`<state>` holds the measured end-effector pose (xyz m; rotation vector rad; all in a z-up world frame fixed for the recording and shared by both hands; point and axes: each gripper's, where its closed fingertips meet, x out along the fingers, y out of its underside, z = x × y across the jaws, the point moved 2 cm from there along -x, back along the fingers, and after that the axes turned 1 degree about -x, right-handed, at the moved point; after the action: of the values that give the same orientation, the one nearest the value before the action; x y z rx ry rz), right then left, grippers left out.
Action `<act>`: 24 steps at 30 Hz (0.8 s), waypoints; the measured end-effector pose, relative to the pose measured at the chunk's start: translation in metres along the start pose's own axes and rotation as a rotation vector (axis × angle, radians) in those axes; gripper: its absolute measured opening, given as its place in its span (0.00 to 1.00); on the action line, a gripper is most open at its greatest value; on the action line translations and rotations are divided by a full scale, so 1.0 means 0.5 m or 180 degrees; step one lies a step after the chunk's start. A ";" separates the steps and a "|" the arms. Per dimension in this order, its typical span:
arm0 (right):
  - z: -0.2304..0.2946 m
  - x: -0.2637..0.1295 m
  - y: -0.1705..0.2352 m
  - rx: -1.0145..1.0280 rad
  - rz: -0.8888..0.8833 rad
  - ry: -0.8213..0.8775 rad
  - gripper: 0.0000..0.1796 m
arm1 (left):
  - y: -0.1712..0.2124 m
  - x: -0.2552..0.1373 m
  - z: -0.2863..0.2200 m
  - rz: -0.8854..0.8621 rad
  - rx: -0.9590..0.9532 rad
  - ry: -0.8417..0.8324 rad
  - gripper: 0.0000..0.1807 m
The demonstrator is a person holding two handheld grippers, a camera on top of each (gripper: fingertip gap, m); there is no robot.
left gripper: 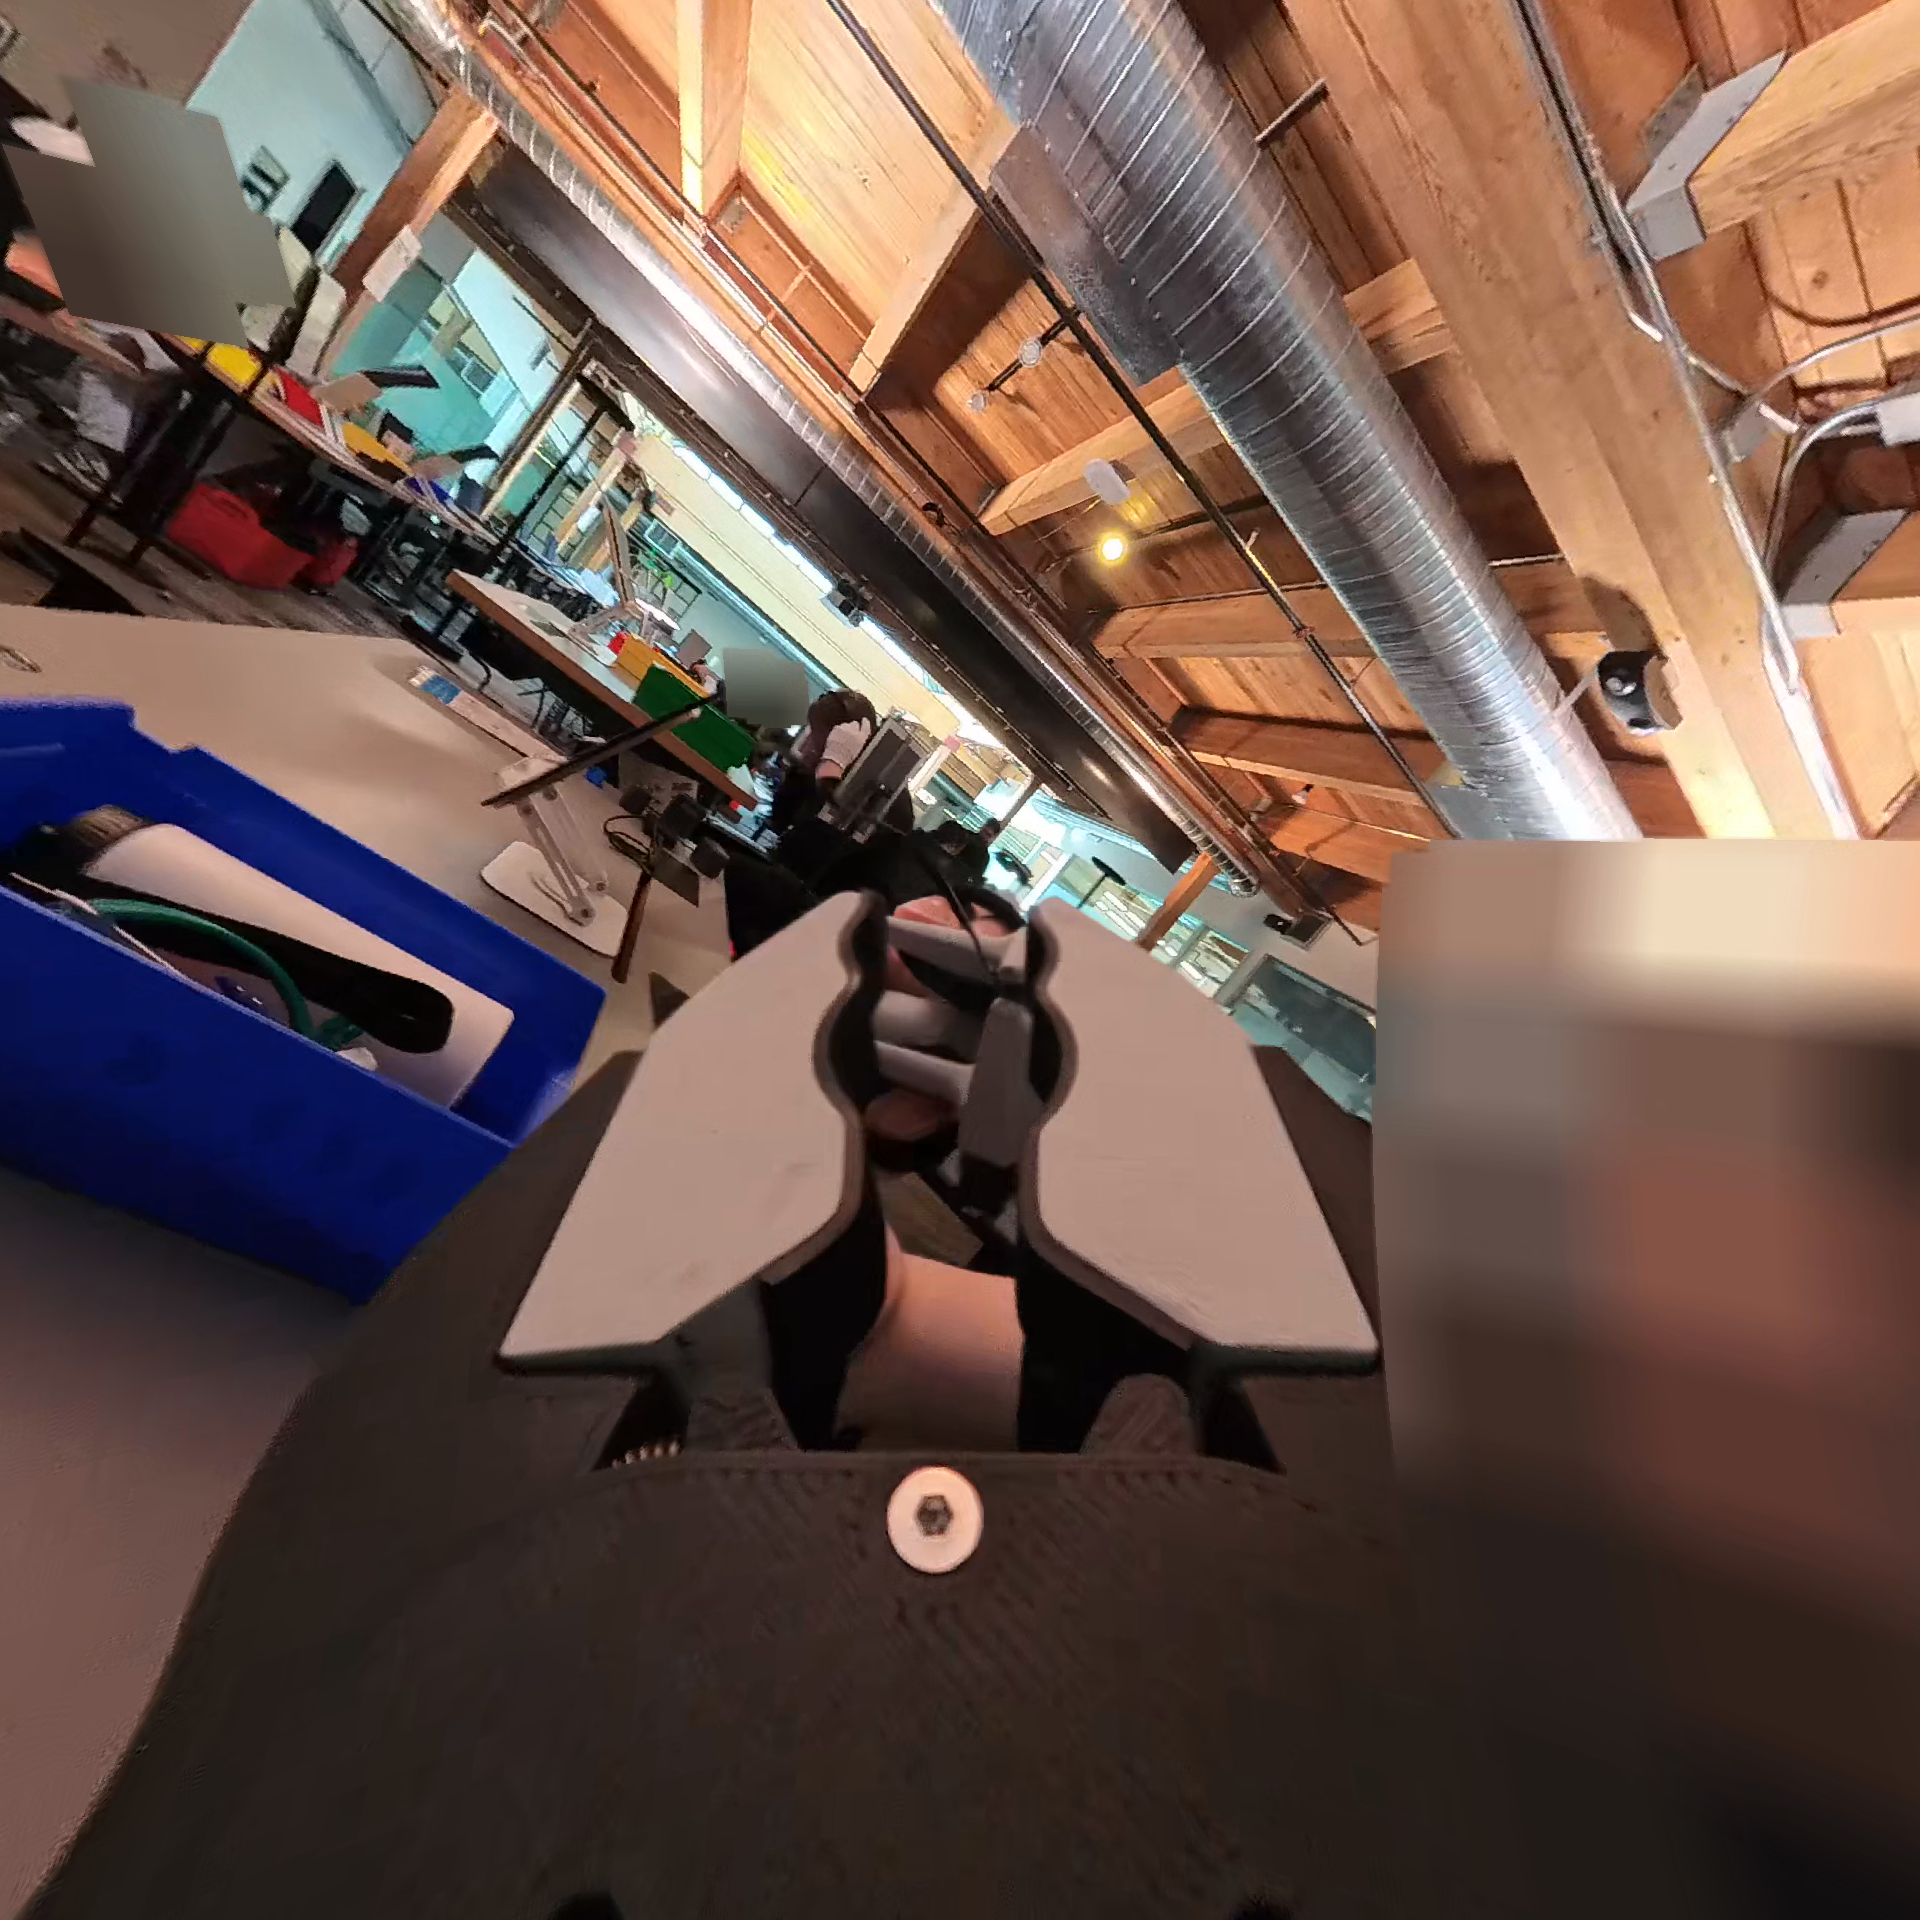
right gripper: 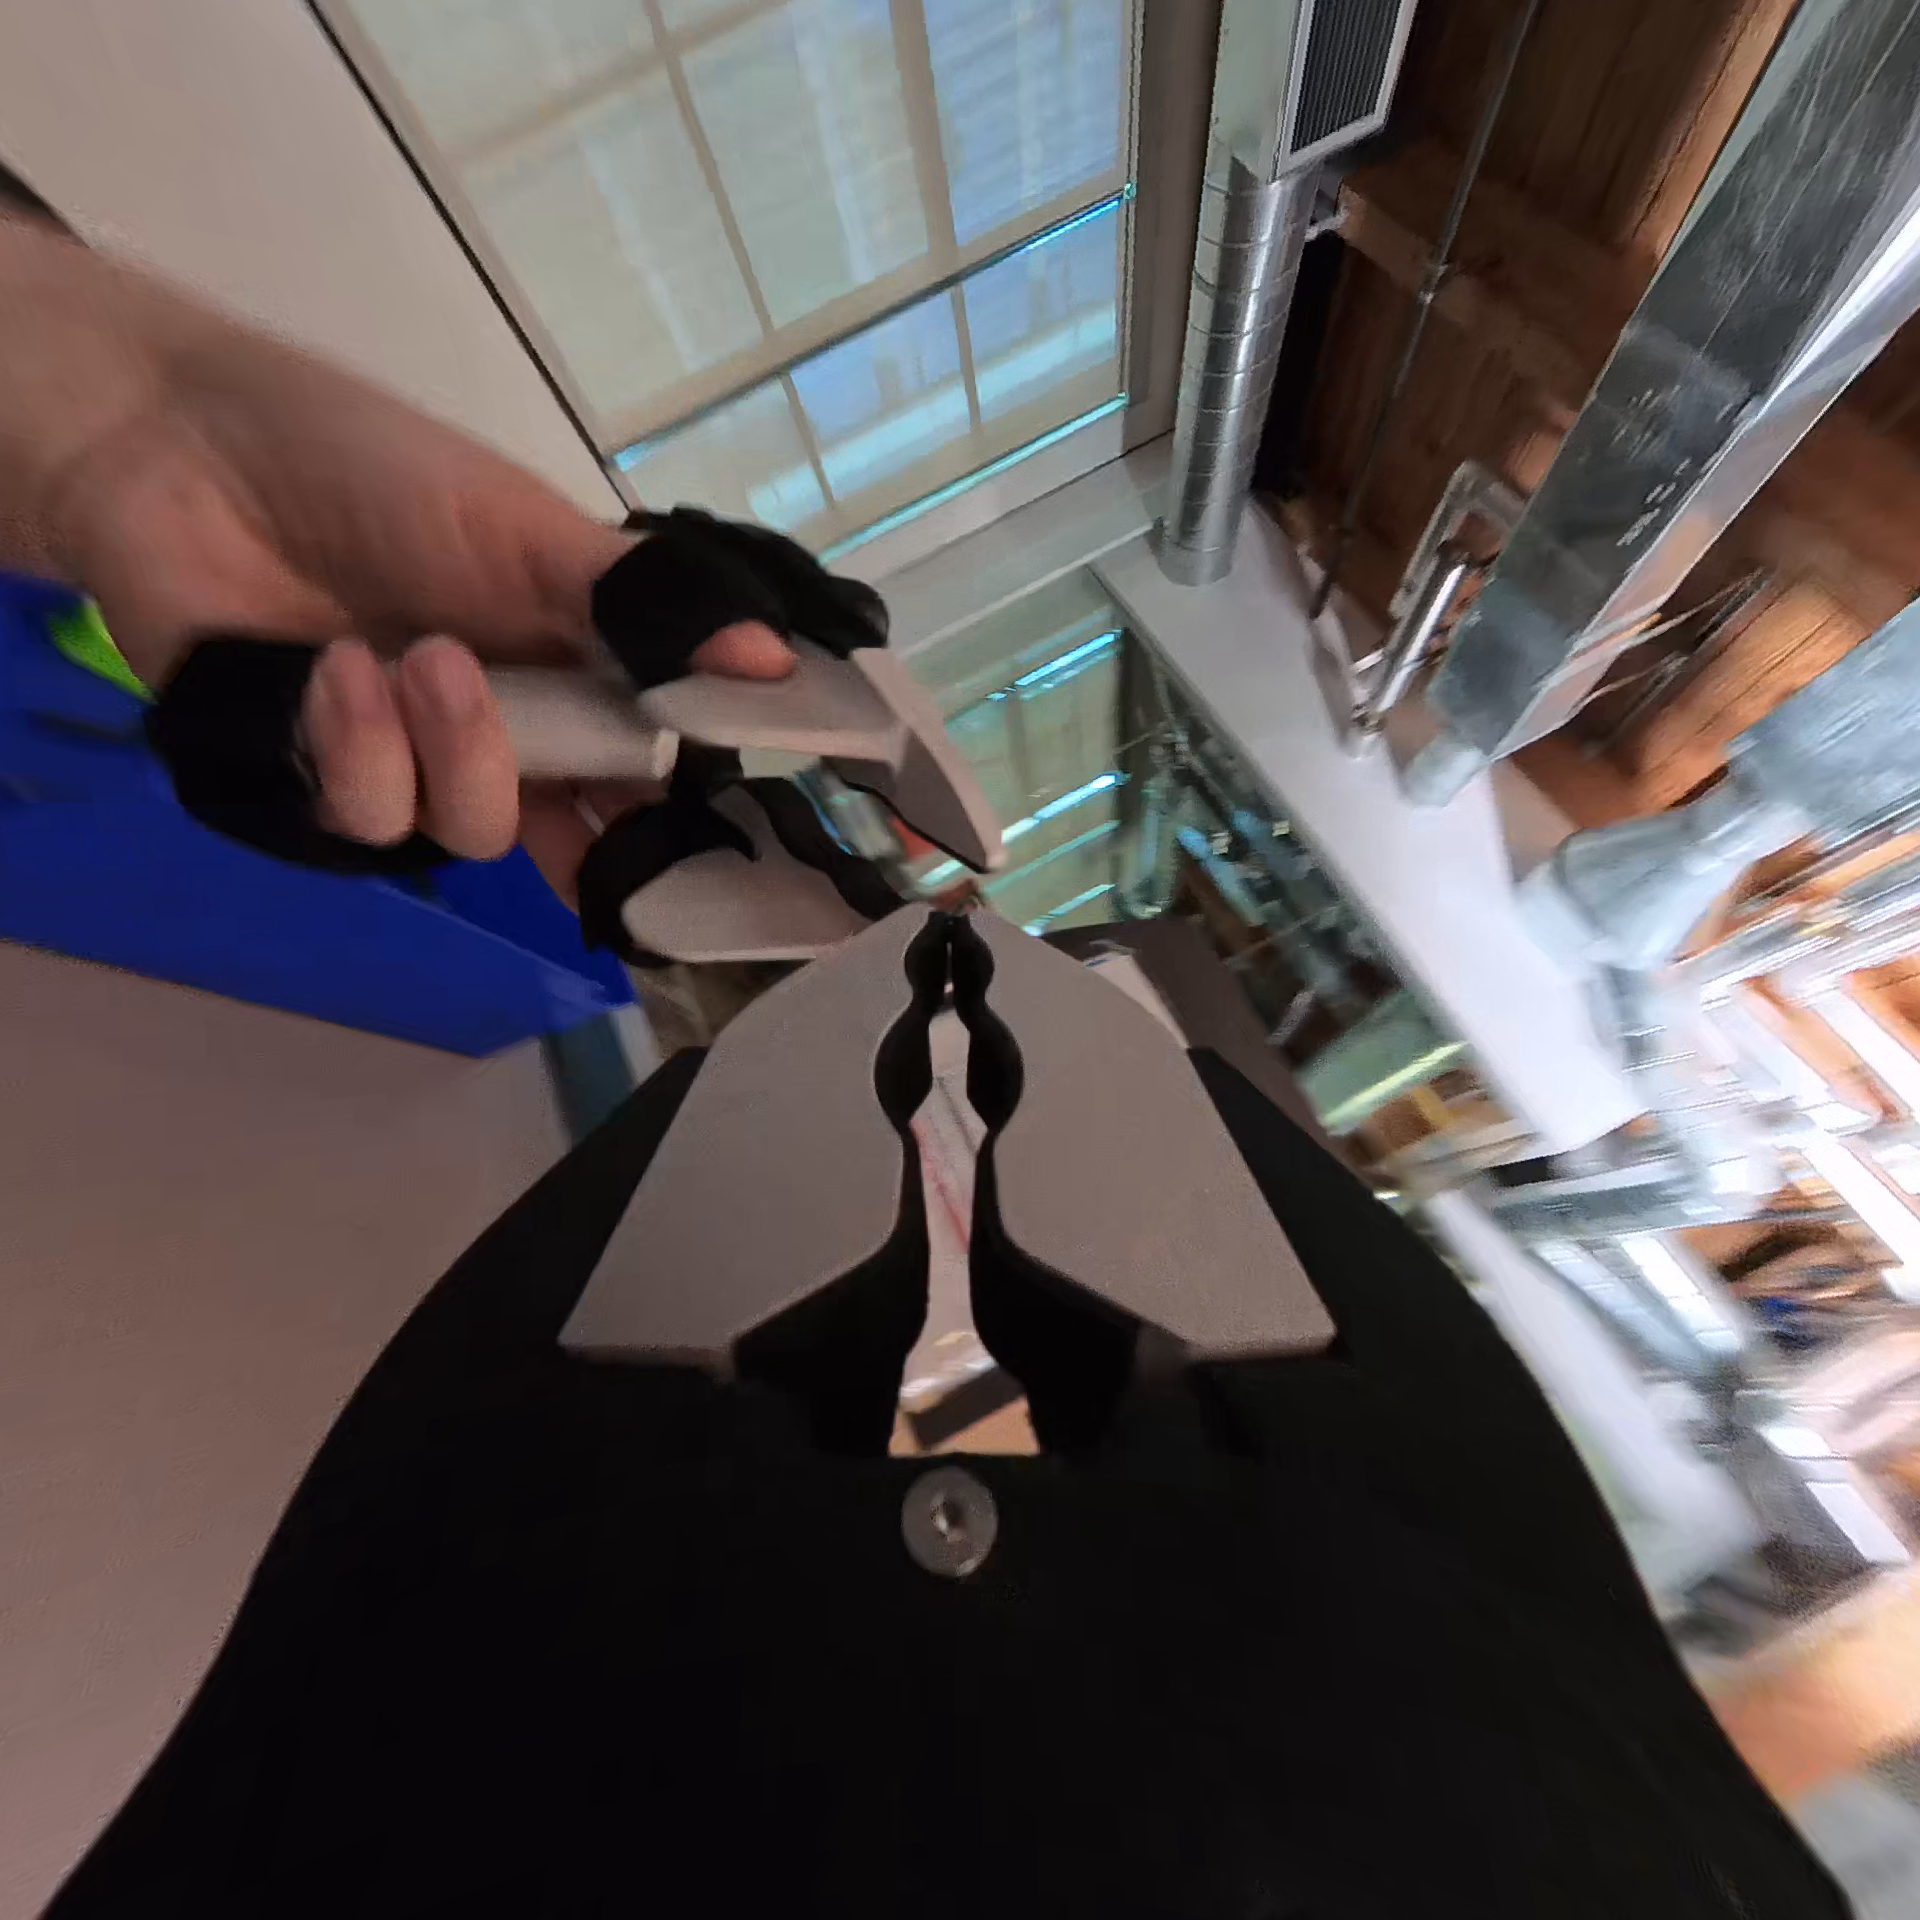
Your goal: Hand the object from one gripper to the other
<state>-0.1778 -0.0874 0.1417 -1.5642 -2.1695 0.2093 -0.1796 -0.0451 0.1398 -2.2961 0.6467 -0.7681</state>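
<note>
My right gripper point(right gripper: 948, 920) is shut at its tips on a small thin object point(right gripper: 943, 902); I cannot tell what the object is. My left gripper point(left gripper: 956, 909) is open. In the right wrist view it point(right gripper: 935, 883) comes in from the upper left, held by a gloved hand point(right gripper: 416, 727), with its two fingers spread on either side of the object just beyond my right tips. In the left wrist view a thin dark strand point(left gripper: 964, 940) and one finger point(left gripper: 1000, 1070) of the right gripper show through the gap between my left fingers.
A blue bin point(left gripper: 208, 1122) with mixed items stands on the grey table point(left gripper: 156, 1455) at the left; it also shows in the right wrist view point(right gripper: 260, 935). Both grippers are raised and tilted up toward the wooden ceiling and a silver duct point(left gripper: 1299, 468).
</note>
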 end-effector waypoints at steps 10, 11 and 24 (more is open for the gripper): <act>-0.055 -0.046 0.039 0.3359 0.0042 -0.1787 0.00 | -0.023 -0.033 -0.024 0.0323 0.2569 -0.0980 0.20; -0.050 -0.047 0.041 0.3461 0.0038 -0.1903 0.01 | -0.006 -0.024 -0.031 0.0478 0.2720 -0.0977 0.19; -0.068 -0.056 0.034 0.3851 -0.0510 -0.2121 0.01 | 0.047 -0.011 -0.015 0.1013 0.2322 -0.0707 0.11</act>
<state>-0.1413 -0.1121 0.1578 -0.6187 -1.8306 1.7783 -0.1943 -0.0607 0.1267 -1.5345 0.5015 -0.4768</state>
